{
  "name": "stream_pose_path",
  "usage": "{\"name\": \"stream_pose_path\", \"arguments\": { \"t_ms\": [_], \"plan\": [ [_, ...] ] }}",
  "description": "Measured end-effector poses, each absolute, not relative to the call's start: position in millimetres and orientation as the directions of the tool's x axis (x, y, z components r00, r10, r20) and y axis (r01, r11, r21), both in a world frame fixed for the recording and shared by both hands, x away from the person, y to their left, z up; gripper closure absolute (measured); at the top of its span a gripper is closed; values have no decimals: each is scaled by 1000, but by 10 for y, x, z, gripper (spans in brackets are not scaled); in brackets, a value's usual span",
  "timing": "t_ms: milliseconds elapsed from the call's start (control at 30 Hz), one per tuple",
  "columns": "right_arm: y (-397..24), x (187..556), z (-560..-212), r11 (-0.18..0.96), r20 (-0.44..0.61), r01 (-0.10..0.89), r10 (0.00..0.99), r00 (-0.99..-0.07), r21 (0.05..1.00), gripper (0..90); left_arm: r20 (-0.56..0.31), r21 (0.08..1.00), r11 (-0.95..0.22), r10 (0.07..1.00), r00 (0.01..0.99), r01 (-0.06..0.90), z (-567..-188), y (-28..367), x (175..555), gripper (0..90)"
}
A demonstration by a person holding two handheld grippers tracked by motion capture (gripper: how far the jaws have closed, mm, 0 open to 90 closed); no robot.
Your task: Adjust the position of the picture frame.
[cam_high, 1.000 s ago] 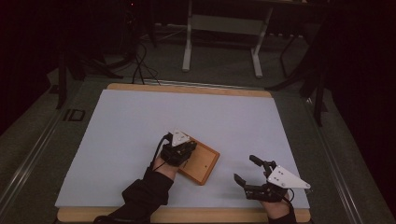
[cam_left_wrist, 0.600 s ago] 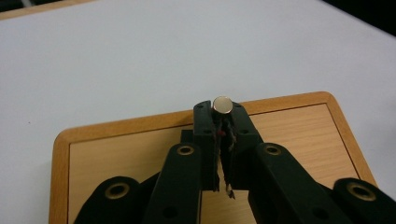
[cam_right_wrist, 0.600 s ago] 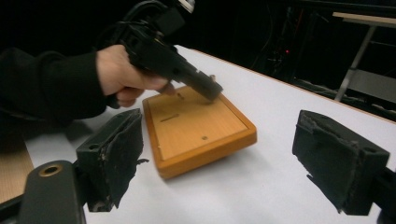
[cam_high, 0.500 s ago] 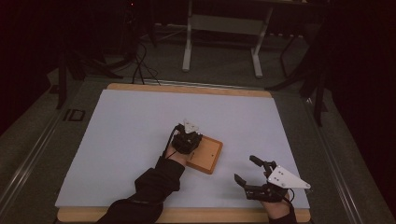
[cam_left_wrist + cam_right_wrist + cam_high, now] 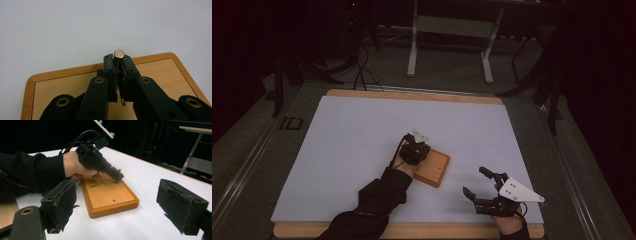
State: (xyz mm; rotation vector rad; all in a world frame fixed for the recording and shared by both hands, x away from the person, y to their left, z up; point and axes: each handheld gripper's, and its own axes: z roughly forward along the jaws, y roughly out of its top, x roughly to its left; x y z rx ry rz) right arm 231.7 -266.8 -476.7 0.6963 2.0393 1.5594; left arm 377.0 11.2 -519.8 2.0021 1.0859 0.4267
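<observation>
Dark room all round, with the metal legs of a stand (image 5: 449,47) on the floor beyond the table. Pale sheet (image 5: 362,135) spread over a wooden table (image 5: 412,94), its edge showing at the far and near sides.

One wooden board (image 5: 434,169) with a raised orange rim, lying flat on the sheet right of centre, toward the near side. One small hole (image 5: 114,200) seen in the board's face. One short metal peg (image 5: 119,54), round end up, over the board.

Two grippers, one per hand. Left gripper (image 5: 117,65) tipped down over the board, jaws nearly together and pinching the peg at their tips; dark sleeve (image 5: 379,197) running in from the bottom edge. Right gripper (image 5: 476,184) low on the sheet, well right of the board, jaws spread wide with nothing between.
</observation>
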Motion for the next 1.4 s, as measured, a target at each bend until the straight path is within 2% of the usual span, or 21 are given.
{"name": "stream_pose_path", "arguments": {
  "t_ms": [400,433,500,767,833,967,1000,1167,1233,1400],
  "plan": [
    [-2656,2314,-4770,224,-65,109,647,-760,968,158,-66,774,-364,768,637,519,-5192,178,3793,840],
    [-2654,2311,-4768,223,-64,107,644,-762,969,158,-71,772,-364,766,639,521,-5189,193,3783,788],
    [-2655,2307,-4765,225,-68,106,647,-759,969,158,-46,772,-378,769,638,512,-5170,245,3752,759],
    [-2645,2309,-4767,228,-69,104,642,-763,968,158,-40,773,-373,778,627,513,-5076,488,3692,761],
    [-2640,2308,-4767,230,-71,104,643,-762,968,158,-28,772,-373,789,613,515,-5040,636,3773,786],
    [-2644,2317,-4772,223,-61,111,644,-763,968,158,-45,776,-364,783,621,515,-5018,779,3912,899],
    [-2643,2318,-4773,226,-63,111,643,-763,968,158,-23,774,-380,783,621,507,-5016,793,3943,900],
    [-2638,2318,-4776,227,-62,113,642,-764,967,158,-36,775,-381,770,637,504,-5023,821,4052,900],
    [-2639,2318,-4778,229,-62,114,642,-764,967,158,-20,762,-421,744,668,492,-5056,770,4200,900],
    [-2642,2322,-4782,225,-57,116,641,-766,967,158,2,737,-452,745,668,502,-5093,725,4351,900]
  ]
}}
